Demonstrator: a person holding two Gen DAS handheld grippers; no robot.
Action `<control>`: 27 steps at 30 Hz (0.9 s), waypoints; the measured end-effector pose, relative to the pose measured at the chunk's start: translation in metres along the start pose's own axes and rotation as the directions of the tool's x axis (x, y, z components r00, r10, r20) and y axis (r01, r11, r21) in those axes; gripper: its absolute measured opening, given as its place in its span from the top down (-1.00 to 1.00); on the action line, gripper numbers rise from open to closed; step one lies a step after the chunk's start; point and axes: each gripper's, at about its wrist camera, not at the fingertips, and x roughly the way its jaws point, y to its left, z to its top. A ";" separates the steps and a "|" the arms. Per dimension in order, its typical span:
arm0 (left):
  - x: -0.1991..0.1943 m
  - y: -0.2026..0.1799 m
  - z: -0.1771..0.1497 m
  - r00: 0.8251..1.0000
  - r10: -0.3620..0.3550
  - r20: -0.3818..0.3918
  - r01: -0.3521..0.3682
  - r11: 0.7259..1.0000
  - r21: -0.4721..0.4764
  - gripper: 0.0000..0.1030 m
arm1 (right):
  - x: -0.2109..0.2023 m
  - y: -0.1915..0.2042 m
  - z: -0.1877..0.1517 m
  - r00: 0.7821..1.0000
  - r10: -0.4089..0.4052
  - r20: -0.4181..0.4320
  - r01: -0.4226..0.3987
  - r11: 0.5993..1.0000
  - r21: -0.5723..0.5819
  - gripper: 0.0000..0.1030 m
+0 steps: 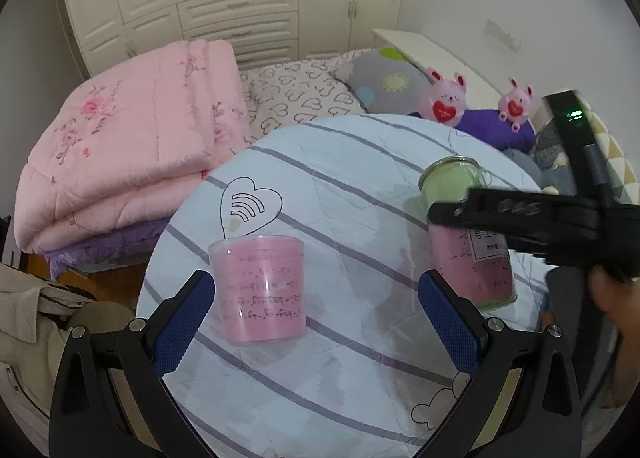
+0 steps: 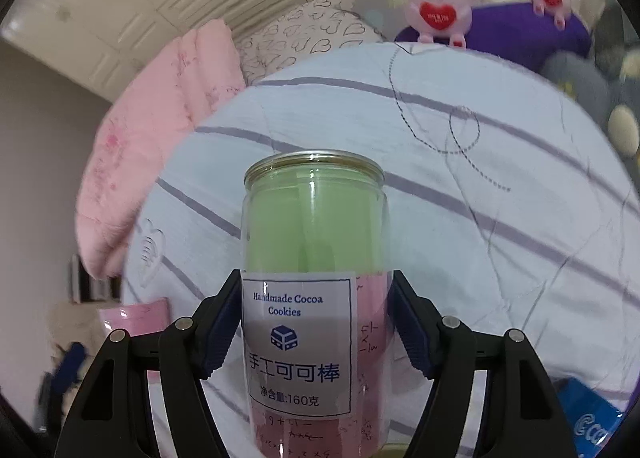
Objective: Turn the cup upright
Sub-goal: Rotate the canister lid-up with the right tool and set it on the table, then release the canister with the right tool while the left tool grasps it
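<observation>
Cup: clear plastic cup with pink paper lining (image 1: 258, 288), standing on the striped pale-blue quilt (image 1: 360, 178) with its wider end up, just below the heart outline printed on it.
Left tongs (image 1: 316, 322): spread wide, holding nothing; blue pads flank the cup's lower part, the left one close beside it.
Jar: clear cylindrical jar with green and pink filling and a cookie label (image 2: 314, 298), right of the cup.
Right tongs (image 2: 316, 328): narrowed onto the jar at label height.
Beyond the quilt: folded pink floral blanket (image 1: 132, 154), two pink plush bunnies (image 1: 444, 100).
</observation>
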 end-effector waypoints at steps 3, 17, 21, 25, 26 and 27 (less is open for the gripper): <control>0.001 -0.002 0.004 1.000 0.019 -0.005 -0.019 1.000 -0.001 -0.99 | -0.017 -0.001 -0.004 0.998 0.050 0.047 -0.049 0.999 -0.014 -0.57; -0.045 -0.053 0.010 1.000 0.021 0.013 -0.023 0.992 0.128 -0.99 | -0.120 0.004 -0.055 0.961 0.051 0.271 -0.010 0.989 -0.149 -0.58; -0.043 -0.072 0.018 0.999 -0.006 -0.046 0.013 0.989 0.149 -0.99 | -0.137 -0.019 -0.064 0.950 0.057 0.308 -0.021 0.993 -0.120 -0.58; -0.032 -0.089 0.029 0.994 -0.012 -0.109 0.028 0.989 0.147 -0.99 | -0.145 -0.042 -0.068 0.946 0.055 0.319 -0.025 0.995 -0.100 -0.58; -0.026 -0.094 0.033 0.992 -0.010 -0.128 0.029 0.989 0.148 -0.99 | -0.146 -0.046 -0.069 0.945 0.056 0.321 -0.026 0.995 -0.098 -0.58; -0.021 -0.096 0.035 0.989 0.006 -0.144 0.015 0.989 0.145 -0.99 | -0.145 -0.051 -0.069 0.945 0.059 0.321 -0.027 0.995 -0.101 -0.58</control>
